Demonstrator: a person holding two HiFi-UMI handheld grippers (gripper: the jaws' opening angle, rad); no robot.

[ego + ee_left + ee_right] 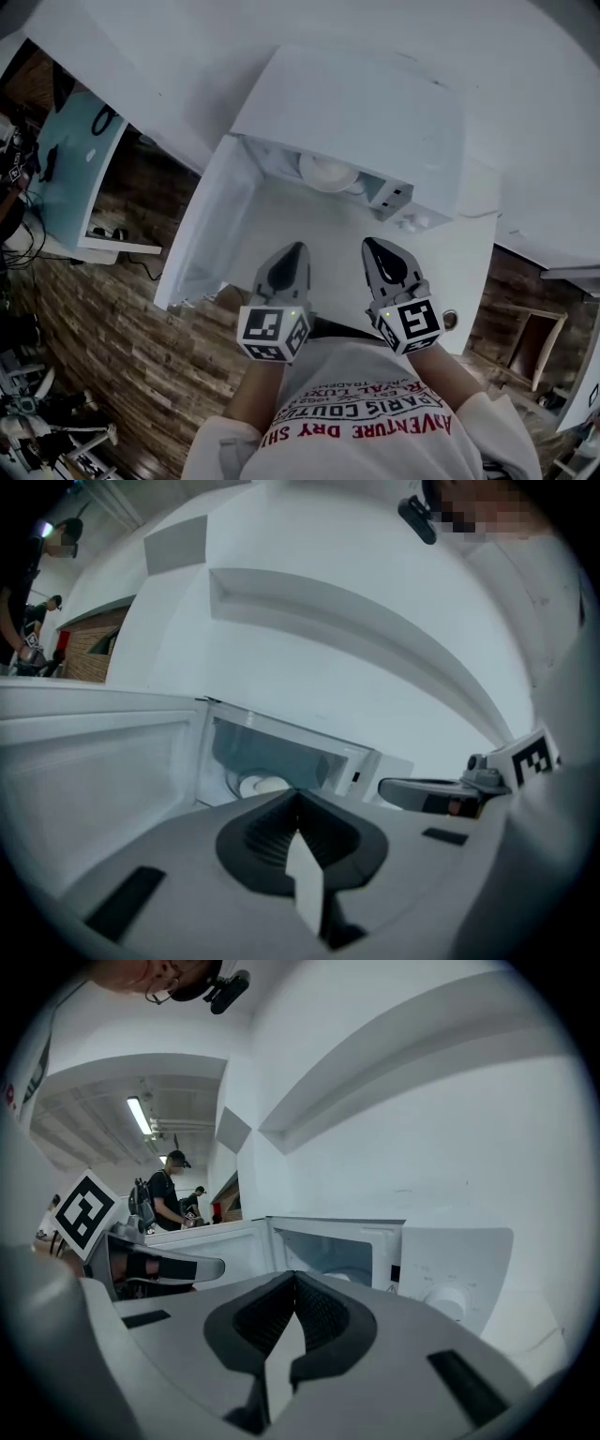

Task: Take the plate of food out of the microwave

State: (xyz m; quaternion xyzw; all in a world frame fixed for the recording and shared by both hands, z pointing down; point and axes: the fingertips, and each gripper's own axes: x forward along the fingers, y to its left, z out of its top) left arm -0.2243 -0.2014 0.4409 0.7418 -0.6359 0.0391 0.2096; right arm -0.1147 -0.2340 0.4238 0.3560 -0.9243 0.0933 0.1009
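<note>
A white microwave stands on a white table, its door swung open to the left. Inside the cavity lies a pale plate with something light on it; the plate also shows in the left gripper view, and its rim shows in the right gripper view. My left gripper and right gripper hover side by side just in front of the open cavity, both shut and empty. Neither touches the plate. The left gripper points at the cavity, as does the right gripper.
The microwave's control panel with a knob is on its right side. A light-blue desk with cables stands at the left over a wood-plank floor. People stand far off in the right gripper view.
</note>
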